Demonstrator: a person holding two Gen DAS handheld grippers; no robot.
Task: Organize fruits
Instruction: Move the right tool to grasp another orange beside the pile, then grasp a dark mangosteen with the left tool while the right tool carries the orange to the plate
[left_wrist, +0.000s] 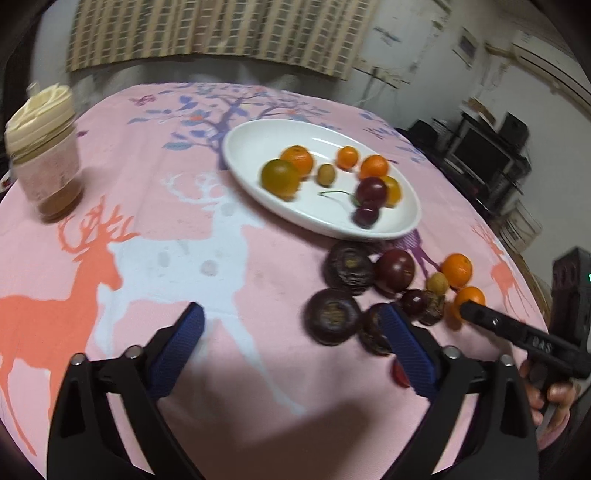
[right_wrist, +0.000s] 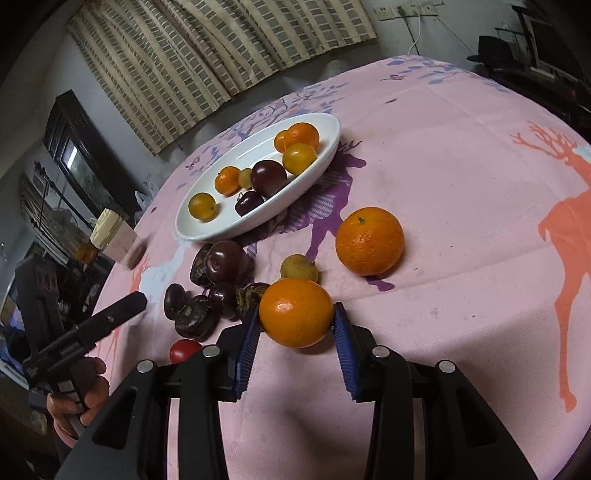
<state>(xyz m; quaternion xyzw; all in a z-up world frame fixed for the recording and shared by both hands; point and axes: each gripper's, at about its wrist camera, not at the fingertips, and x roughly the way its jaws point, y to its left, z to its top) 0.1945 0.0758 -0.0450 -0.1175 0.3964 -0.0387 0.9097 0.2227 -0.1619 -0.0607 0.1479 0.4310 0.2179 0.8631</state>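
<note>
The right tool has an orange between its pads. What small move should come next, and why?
Probably lift the orange slightly off the cloth: the right tool pads sit against both its sides, and the white plate lies further ahead.

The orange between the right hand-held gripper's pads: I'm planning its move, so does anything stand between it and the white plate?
The orange has a small yellow-green fruit and dark fruits on the cloth toward the white plate; lifted, probably clear.
</note>
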